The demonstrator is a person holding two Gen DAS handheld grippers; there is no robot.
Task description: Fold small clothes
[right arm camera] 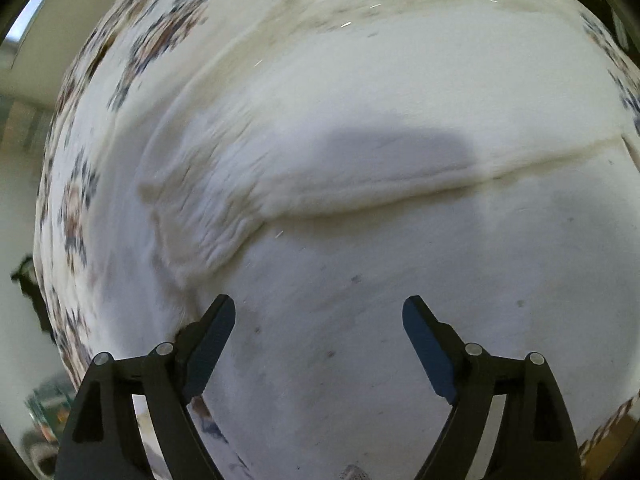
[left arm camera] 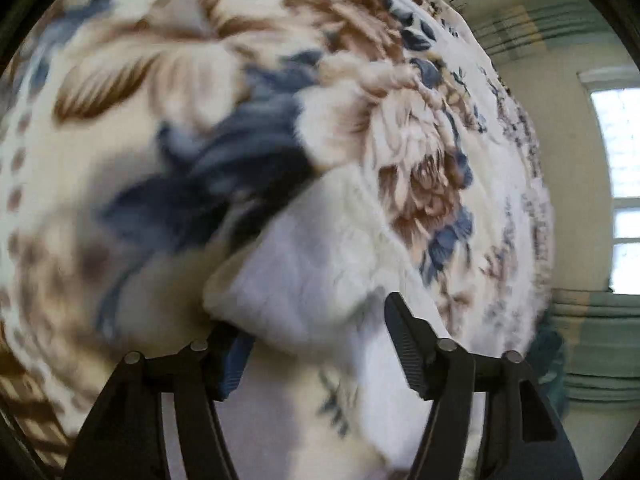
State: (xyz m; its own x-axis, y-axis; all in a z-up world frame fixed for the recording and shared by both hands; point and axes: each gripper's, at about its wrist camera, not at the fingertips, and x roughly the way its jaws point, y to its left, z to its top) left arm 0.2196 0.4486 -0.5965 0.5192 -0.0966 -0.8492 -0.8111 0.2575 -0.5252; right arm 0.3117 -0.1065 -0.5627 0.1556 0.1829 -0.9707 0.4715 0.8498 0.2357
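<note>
The small white garment (left arm camera: pixel 304 280) lies on a floral blanket (left arm camera: pixel 180 120), its fluffy cloth bunched up between the spread fingers of the left gripper (left arm camera: pixel 316 320). The jaws stand partly apart with the cloth between them; the blur hides whether the pads press on it, though it looks more released than pinched. In the right wrist view the right gripper (right arm camera: pixel 319 312) hangs wide and empty just above the same garment (right arm camera: pixel 360 168), with a soft fold ridge (right arm camera: pixel 360 204) running across the cloth ahead of its fingers.

The step in hand looks like settling a fold, so my advice is to let the left jaws clear the cloth fully before lifting, or the pile will snag and drag the fold open. The right claw should then come down on the ridge and press or pinch through both layers. Farther off, beyond the blanket's edge, stand a window (left arm camera: pixel 618 180) and pale wall.
</note>
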